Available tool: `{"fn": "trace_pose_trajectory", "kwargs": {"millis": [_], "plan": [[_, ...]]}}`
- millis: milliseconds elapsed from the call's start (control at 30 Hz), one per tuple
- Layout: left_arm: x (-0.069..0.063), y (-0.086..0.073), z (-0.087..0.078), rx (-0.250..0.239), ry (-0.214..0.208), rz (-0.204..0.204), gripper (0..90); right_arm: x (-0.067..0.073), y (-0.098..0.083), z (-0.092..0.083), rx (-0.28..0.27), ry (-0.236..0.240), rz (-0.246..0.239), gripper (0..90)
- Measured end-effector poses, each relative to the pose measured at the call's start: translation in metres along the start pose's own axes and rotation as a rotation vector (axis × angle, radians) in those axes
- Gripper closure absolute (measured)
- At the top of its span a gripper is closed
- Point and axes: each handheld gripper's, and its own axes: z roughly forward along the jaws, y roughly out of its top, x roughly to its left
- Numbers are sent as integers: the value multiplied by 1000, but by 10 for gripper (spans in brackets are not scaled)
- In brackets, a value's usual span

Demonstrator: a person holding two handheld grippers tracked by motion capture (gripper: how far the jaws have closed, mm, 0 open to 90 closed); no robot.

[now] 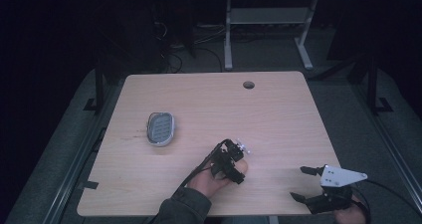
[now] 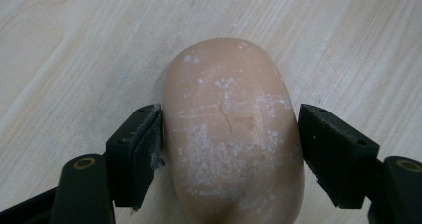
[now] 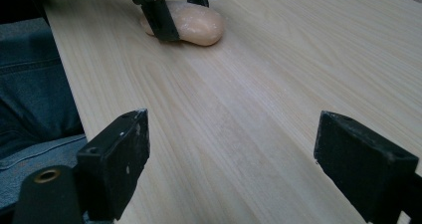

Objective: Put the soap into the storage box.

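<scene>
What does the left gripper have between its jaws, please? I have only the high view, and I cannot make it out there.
Observer: A peach-coloured soap bar with white dust on it, lying on the table. The left gripper view shows it between the jaws of the left gripper.
Operator: Thank you. Do the pads touch it?
Observer: Yes, both pads meet its sides, as far as that view shows.
Operator: And is the right gripper holding anything?
Observer: No. The right gripper view shows the right gripper open, with only bare wood between its jaws.
</scene>
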Motion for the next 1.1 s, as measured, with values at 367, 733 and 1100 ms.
{"fn": "trace_pose_trajectory", "kwargs": {"millis": [367, 733, 1100], "plan": [[-4, 1, 4, 8, 29, -17, 294, 0, 0, 0, 0, 1, 1, 138], [-1, 0, -1, -4, 24, -35, 309, 0, 0, -1, -3, 1, 2, 138], [7, -5, -17, -65, -16, -83, 311, 1, 0, 0, -1, -1, 4, 138]]}}
